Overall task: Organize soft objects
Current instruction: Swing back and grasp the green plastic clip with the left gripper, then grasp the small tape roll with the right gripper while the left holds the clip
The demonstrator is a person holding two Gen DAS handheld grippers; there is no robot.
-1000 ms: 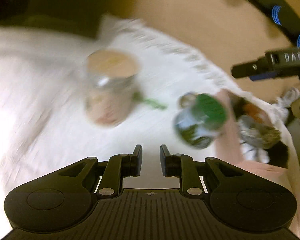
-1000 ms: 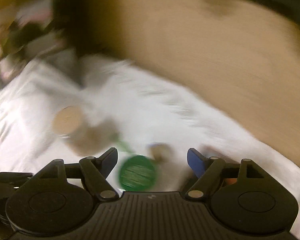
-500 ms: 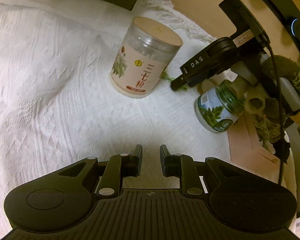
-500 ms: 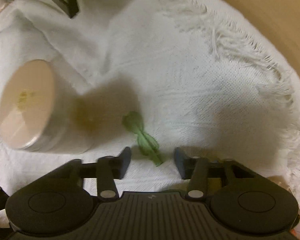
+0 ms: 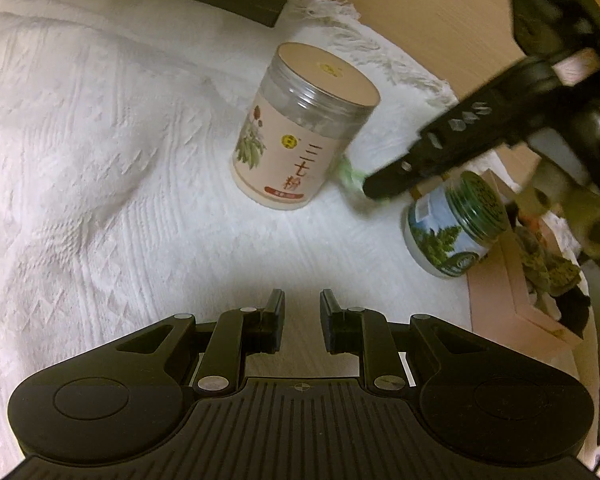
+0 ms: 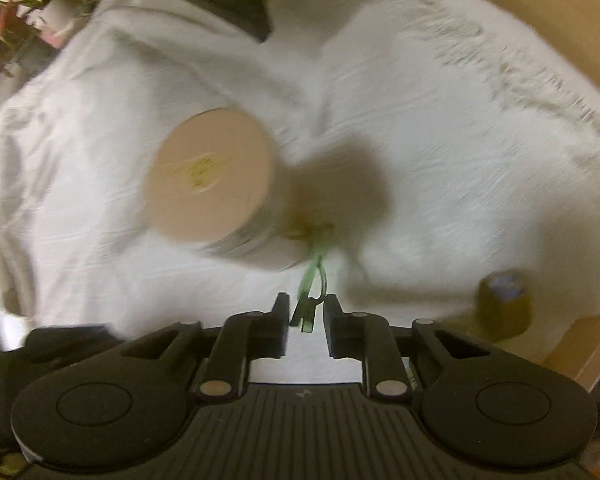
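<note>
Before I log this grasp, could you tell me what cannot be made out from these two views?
- Green ribbon: motion-blurred in the right wrist view, so firm clamping by the right gripper is unclear; in the left wrist view the gripper covers it.
- Tall jar: its label is hidden from the right wrist view and smeared.
- Pink box: contents cut off by the left view's edge.

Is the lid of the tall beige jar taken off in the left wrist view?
No, the tall beige jar stands upright on the white cloth with its lid on.
</note>
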